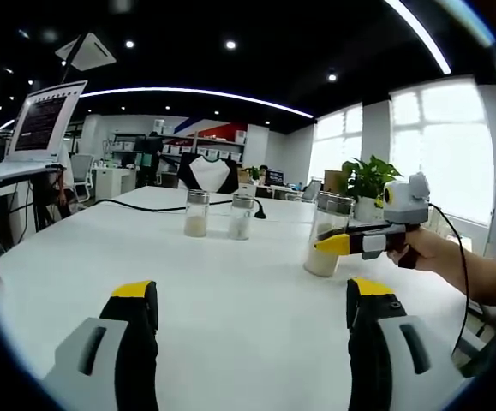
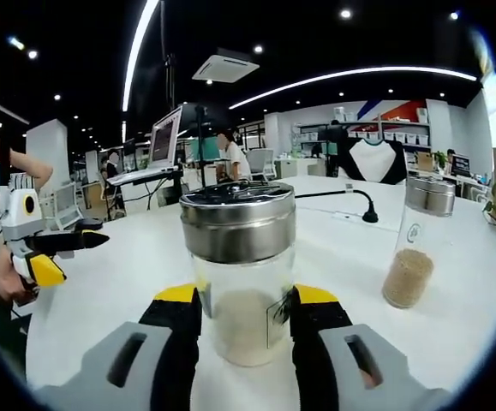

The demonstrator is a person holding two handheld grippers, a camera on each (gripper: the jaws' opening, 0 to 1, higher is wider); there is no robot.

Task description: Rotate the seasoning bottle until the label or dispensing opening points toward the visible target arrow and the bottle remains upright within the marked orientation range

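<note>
The seasoning bottle [image 2: 241, 282] is clear glass with a steel shaker lid and pale grains inside, and it stands upright on the white table [image 2: 145, 257]. My right gripper [image 2: 246, 301] is shut on its lower body, one yellow-tipped jaw pressed against each side. A small label shows on the glass near the right jaw. In the left gripper view the same bottle [image 1: 325, 248] stands at the right, with the right gripper [image 1: 337, 243] and a hand coming in from that side. My left gripper [image 1: 252, 295] is open over bare table, well short of the bottle.
Two more shaker bottles [image 1: 196, 214] [image 1: 241, 216] stand mid-table; one of them [image 2: 415, 244] is to the right of the held bottle. A black cable [image 2: 350, 199] crosses the far table. A potted plant [image 1: 367, 180] stands behind. The left gripper [image 2: 72, 255] hovers at the left edge.
</note>
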